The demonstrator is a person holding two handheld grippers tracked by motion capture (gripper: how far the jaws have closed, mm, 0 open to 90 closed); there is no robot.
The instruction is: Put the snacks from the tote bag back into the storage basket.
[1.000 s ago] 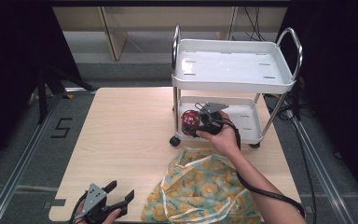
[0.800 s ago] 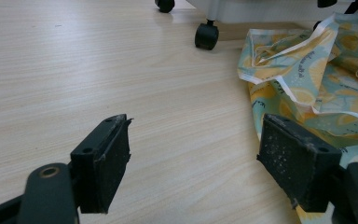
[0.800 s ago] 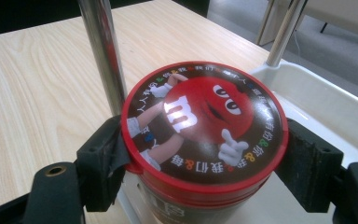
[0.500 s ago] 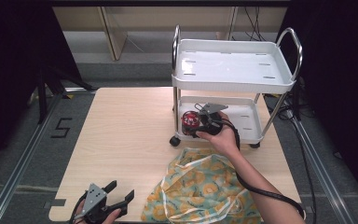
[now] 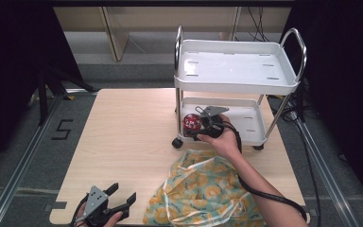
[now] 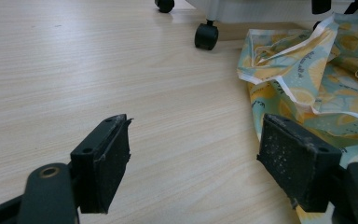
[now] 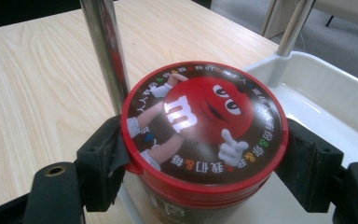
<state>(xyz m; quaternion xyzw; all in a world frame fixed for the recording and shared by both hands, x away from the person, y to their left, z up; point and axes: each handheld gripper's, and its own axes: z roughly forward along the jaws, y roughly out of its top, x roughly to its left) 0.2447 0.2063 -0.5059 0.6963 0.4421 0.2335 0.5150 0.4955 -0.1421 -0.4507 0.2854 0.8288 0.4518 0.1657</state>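
Gripping a red-lidded candy tub (image 7: 205,135), the right claw (image 5: 199,125) has both jaws pressed to the tub's sides just under the lid rim; tub sits at the left front corner of the lower shelf (image 5: 246,124) of a white two-tier cart (image 5: 236,84), upright, lid facing up with a red cartoon character printed on it. Chrome cart post (image 7: 103,51) rises right beside the tub on its table side, touching or nearly touching the left jaw; can't tell which. A second chrome post (image 7: 294,25) stands farther back at the shelf's corner. The cart's upper tray overhangs the shelf. The cart stands on black castors (image 6: 206,36) at the far right part of the table (image 5: 123,142). Yellow-and-teal patterned cloth (image 5: 203,191) lies crumpled on the near right of the table, under the person's right forearm, just short of the cart's wheels. Left claw (image 5: 116,204) rests low at the near left edge of the table, jaws wide apart, gripping nothing; cloth edge lies close beside its right jaw in the left gripper view. Table is pale wood grain. Grey floor around it, with a metal rail (image 5: 23,161) and a "5" marking (image 5: 62,129) at left; dark curtains on both sides.
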